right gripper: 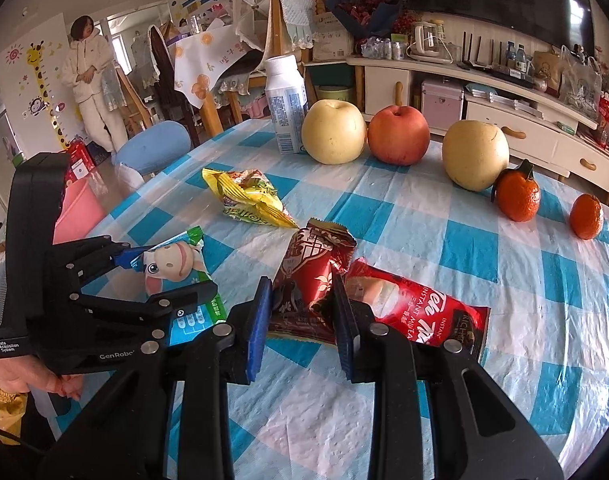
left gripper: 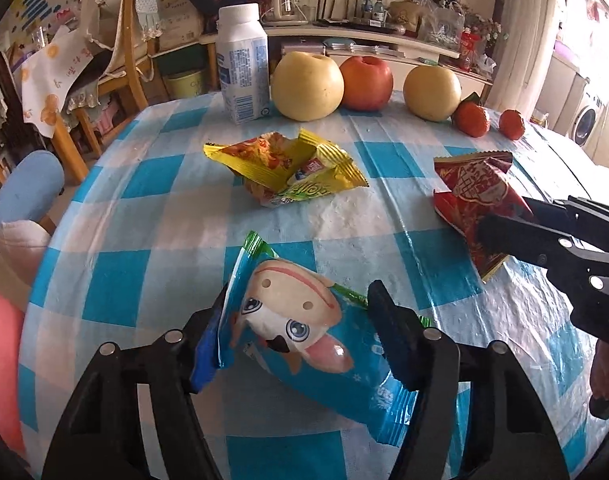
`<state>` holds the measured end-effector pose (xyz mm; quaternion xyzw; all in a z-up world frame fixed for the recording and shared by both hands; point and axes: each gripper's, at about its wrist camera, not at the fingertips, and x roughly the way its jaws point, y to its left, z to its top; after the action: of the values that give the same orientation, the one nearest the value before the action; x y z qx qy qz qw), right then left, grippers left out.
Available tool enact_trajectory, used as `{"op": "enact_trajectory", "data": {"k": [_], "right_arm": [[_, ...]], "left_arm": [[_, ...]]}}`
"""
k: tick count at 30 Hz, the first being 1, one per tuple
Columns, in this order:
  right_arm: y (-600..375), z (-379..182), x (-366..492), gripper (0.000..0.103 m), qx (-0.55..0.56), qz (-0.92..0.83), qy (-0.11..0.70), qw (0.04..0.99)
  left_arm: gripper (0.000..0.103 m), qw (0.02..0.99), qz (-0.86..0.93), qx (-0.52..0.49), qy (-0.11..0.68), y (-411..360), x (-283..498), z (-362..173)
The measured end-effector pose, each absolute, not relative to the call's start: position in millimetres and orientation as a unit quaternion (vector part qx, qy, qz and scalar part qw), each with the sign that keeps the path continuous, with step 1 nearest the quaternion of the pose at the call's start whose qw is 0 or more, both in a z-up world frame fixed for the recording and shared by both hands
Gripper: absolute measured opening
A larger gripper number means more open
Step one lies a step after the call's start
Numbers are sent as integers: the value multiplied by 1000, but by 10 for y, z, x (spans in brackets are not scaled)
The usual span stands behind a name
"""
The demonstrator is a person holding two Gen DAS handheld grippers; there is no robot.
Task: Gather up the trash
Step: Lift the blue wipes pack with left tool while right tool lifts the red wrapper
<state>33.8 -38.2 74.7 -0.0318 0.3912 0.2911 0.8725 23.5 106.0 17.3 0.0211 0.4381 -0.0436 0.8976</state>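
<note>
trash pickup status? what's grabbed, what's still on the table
Done: nothing visibly binned. In hand: left gripper closed on the blue cartoon wrapper; right gripper closed on the dark red wrapper. Left: the yellow wrapper and the red milk tea packet lie on the table.

both wrist views low, sharing tablecloth (left gripper: pixel 152 216)

Sitting on the blue-checked tablecloth (left gripper: pixel 152 184) — wrappers in front, fruit behind.
Lying in front: yellow wrapper (left gripper: pixel 288 170), red wrapper (right gripper: pixel 384 304), blue wrapper (left gripper: pixel 304 332); standing behind — milk bottle (left gripper: pixel 243 66), two pears (left gripper: pixel 307 85), apple (left gripper: pixel 366 82), two tangerines (left gripper: pixel 471 119).
</note>
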Motion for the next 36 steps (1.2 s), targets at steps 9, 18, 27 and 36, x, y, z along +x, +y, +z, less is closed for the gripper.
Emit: {"op": "enact_trajectory", "data": {"k": [9, 18, 27, 36], "right_arm": [[-359, 731, 323, 31, -34, 294, 392, 871], [-356, 732, 320, 31, -34, 295, 391, 871], [-301, 725, 214, 31, -31, 291, 386, 875], [-126, 635, 85, 31, -24, 287, 405, 868]], "left_arm": [[43, 898, -104, -25, 428, 1041, 176, 220], [30, 900, -107, -45, 420, 1103, 151, 259], [25, 902, -96, -71, 415, 1318, 126, 322], [22, 911, -77, -85, 396, 1593, 49, 454]]}}
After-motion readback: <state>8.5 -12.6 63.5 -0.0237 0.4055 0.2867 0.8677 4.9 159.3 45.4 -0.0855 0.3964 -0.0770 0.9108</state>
